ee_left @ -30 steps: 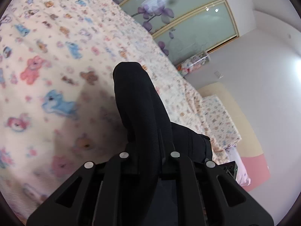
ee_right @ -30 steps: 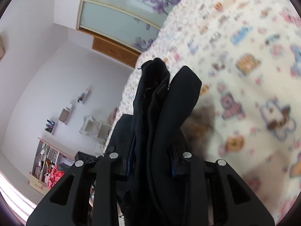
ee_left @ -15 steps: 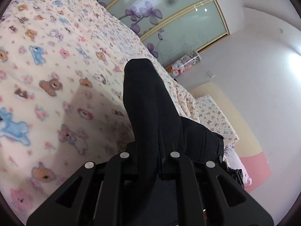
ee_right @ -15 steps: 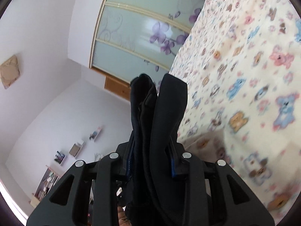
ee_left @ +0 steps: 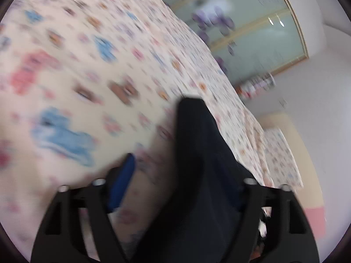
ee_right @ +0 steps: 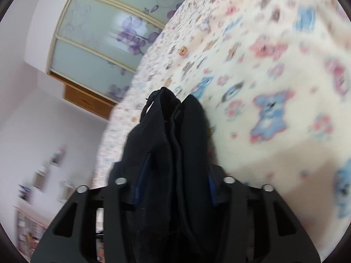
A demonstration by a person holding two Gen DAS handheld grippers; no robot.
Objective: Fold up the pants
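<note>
The black pants (ee_left: 197, 164) show in the left wrist view as a fold rising between the fingers. My left gripper (ee_left: 175, 179) stands open: its blue left pad (ee_left: 121, 182) is apart from the cloth, and the fold leans against the right finger. In the right wrist view a thick bunch of the black pants (ee_right: 173, 149) fills the space between the fingers. My right gripper (ee_right: 173, 175) is shut on it, held above the bed. Both views are blurred by motion.
The bed (ee_left: 87, 76), with a cream blanket printed with pink and blue bears, lies below both grippers and also shows in the right wrist view (ee_right: 274, 65). A glass-door wardrobe with purple flowers (ee_right: 105, 39) stands behind. Shelves (ee_right: 28, 225) are at the lower left.
My left gripper's fingers have spread apart from the pants fold, and it has dropped closer to the blanket. My right gripper still holds its bunch and has swung down toward the bed.
</note>
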